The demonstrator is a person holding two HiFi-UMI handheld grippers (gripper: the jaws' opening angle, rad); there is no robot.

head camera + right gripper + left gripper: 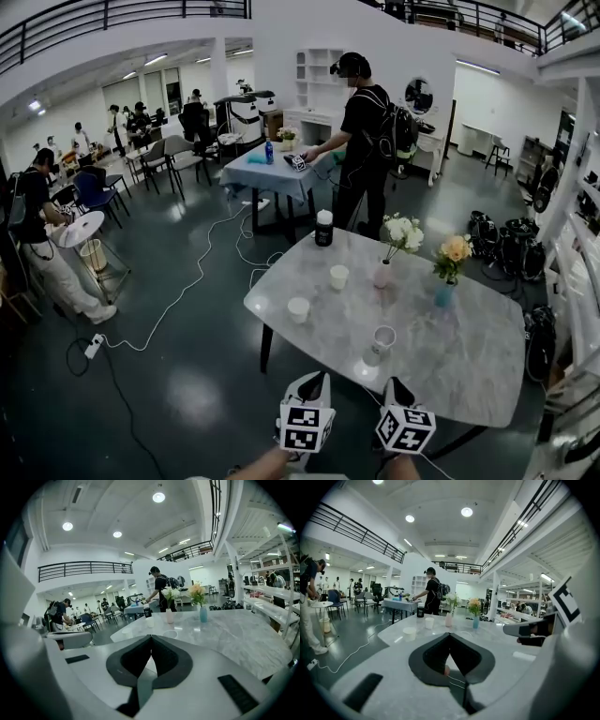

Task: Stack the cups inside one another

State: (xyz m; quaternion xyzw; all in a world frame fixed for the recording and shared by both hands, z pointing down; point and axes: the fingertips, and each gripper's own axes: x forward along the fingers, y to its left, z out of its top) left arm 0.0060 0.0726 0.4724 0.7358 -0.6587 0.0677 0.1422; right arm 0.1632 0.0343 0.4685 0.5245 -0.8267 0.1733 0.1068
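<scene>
Three white cups [298, 309] stand near a black canister [323, 230], label illegible.

Left tongs [321, 375], right tongs [390, 381]: white, black-white marker cubes [307, 427].

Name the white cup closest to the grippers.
The near cup, just ahead of the right gripper. The middle cup and the far cup stand farther back on the tabletop.

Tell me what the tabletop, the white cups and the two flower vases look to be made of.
Tabletop: grey-white with veining and a soft sheen, so polished marble or a marble-look slab. White cups: plain, matte; likely paper or plastic, cannot tell which. Pink vase and blue vase: smooth solid colour, perhaps glazed ceramic or tinted glass; too small to settle.
</scene>
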